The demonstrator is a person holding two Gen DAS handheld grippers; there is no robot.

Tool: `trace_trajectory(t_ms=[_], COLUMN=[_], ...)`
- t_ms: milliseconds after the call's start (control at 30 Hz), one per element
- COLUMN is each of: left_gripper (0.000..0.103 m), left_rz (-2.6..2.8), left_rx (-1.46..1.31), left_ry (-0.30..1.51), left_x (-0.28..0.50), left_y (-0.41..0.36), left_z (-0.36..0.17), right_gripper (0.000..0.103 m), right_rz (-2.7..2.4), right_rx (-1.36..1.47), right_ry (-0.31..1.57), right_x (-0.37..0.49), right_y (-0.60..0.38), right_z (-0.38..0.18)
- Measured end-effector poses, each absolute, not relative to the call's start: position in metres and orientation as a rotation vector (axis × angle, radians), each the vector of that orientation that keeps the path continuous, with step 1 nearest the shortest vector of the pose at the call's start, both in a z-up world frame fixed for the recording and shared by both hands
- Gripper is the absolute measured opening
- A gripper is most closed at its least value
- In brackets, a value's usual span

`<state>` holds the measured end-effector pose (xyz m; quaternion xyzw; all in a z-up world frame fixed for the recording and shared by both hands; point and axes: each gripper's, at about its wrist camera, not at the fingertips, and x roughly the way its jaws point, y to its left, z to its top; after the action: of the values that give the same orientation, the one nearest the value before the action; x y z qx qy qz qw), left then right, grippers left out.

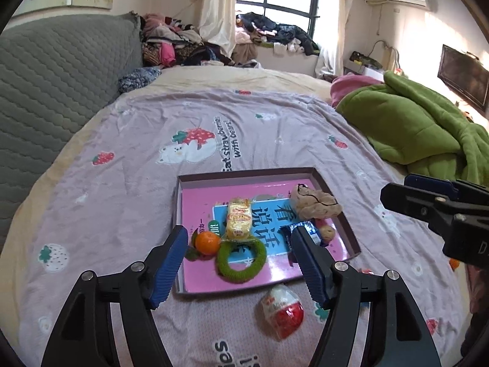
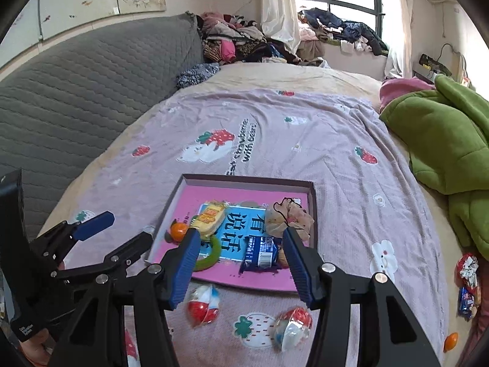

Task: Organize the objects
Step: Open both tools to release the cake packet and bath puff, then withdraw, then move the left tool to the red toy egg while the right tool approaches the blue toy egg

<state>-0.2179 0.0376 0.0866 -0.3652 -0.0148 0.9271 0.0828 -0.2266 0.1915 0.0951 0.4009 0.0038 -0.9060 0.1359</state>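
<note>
A shallow box tray (image 1: 348,226) (image 2: 313,205) with a pink printed bottom lies on the bedspread. It holds an orange (image 1: 207,242) (image 2: 178,230), a yellow snack pack (image 1: 239,218) (image 2: 209,217), a green fuzzy ring (image 1: 241,257) (image 2: 211,257), a beige scrunchie (image 1: 314,203) (image 2: 287,220) and a blue snack packet (image 2: 262,252). A red-and-white egg toy (image 1: 282,312) (image 2: 203,305) lies just in front of the tray; a second (image 2: 292,325) lies to its right. My left gripper (image 1: 240,264) is open and empty above the tray's near edge. My right gripper (image 2: 238,263) is open and empty, also near that edge.
A green blanket (image 1: 421,128) (image 2: 452,140) is heaped on the right. A grey quilted headboard (image 1: 55,85) stands left. Clothes are piled by the window (image 1: 189,39). Snack packets (image 2: 467,284) and another orange (image 2: 450,341) lie at the bed's right edge.
</note>
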Motion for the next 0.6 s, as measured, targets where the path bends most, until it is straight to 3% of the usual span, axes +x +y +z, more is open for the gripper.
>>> trace_trajectory(t_ms=[600], left_gripper=[0.073], left_rz=[2.812], left_rx=[-1.092], left_ry=[-0.107], left_x=[-0.145], left_y=[0.028], left_z=[0.122], right_gripper=[0.056], right_rz=[-2.634], right_rx=[1.035], right_ry=[0.015], right_x=[-0.153], right_y=[0.201], right_z=[0.136])
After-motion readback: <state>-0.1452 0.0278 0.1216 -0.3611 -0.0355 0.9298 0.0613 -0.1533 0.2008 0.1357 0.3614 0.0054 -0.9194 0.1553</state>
